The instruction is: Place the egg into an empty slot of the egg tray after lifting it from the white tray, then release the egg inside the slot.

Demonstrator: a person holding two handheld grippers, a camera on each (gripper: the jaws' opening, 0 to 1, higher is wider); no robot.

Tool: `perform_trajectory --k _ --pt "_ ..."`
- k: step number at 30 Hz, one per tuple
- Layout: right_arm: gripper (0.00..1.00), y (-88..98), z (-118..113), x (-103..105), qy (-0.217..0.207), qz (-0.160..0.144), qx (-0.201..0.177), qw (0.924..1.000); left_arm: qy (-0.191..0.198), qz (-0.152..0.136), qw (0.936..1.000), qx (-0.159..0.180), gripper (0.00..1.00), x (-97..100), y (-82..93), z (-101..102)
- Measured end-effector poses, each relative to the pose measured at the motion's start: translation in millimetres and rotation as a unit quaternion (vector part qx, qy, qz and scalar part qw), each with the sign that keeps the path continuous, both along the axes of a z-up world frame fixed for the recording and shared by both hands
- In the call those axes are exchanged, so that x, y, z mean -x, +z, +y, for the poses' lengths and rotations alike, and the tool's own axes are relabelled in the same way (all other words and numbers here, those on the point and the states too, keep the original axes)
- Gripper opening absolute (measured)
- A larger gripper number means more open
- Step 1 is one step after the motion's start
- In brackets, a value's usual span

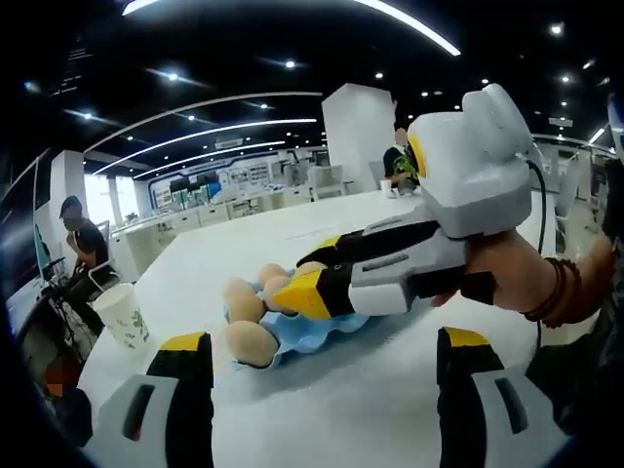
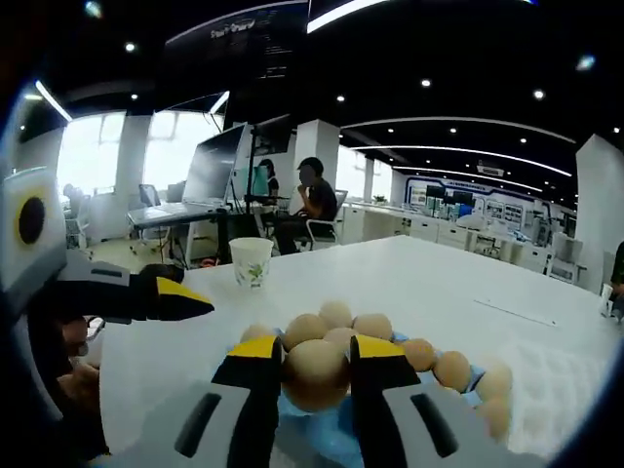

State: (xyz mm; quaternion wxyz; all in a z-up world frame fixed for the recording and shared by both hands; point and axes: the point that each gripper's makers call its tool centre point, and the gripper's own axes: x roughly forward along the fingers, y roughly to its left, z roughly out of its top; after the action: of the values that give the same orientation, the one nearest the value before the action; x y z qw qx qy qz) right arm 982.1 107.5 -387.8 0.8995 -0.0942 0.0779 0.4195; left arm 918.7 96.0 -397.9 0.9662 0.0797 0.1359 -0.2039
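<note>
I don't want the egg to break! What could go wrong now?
The right gripper pinches the egg between its fingers; too tight a squeeze might crack it. Other eggs crowd the blue egg tray, so lowering it carelessly could bump them. Letting go early could drop it.

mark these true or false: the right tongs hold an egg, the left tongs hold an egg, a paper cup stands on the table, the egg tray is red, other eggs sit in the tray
1. The right tongs hold an egg. True.
2. The left tongs hold an egg. False: they are open with nothing between them.
3. A paper cup stands on the table. True.
4. The egg tray is red. False: it is light blue.
5. Other eggs sit in the tray. True: several lie there beyond the held egg.
</note>
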Motion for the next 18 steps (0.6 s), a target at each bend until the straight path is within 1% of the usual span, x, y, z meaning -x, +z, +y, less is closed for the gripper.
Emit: perform_trajectory --k 3,6,7,12,13,18 --pt "0.29 -5.7 2.5 -2.3 0.003 0.003 0.005 1.0 0.001 0.0 1.0 -0.001 0.98 -1.0 0.2 0.6" --pt "0.29 -13.6 2.5 -5.3 0.002 0.022 0.003 0.9998 0.0 0.0 1.0 0.0 0.98 -1.7 -0.1 0.3" --pt "0.29 -14.7 3.9 -4.8 0.004 0.03 -0.004 0.9995 0.001 0.001 1.0 0.0 0.98 -1.9 -0.4 0.4" --pt "0.29 -24.4 6.5 -4.6 0.007 0.037 0.005 0.9993 0.001 0.004 1.0 -0.001 0.98 -2.5 -3.4 0.9" --pt "0.29 -22.0 6.8 -3.7 0.01 0.028 0.003 0.9995 0.001 0.004 1.0 0.0 0.98 -2.4 -3.7 1.2" --pt "0.29 -24.2 6.5 -1.8 0.012 0.023 0.009 0.9996 0.004 0.006 1.0 -0.001 0.98 -2.8 -5.8 3.2"
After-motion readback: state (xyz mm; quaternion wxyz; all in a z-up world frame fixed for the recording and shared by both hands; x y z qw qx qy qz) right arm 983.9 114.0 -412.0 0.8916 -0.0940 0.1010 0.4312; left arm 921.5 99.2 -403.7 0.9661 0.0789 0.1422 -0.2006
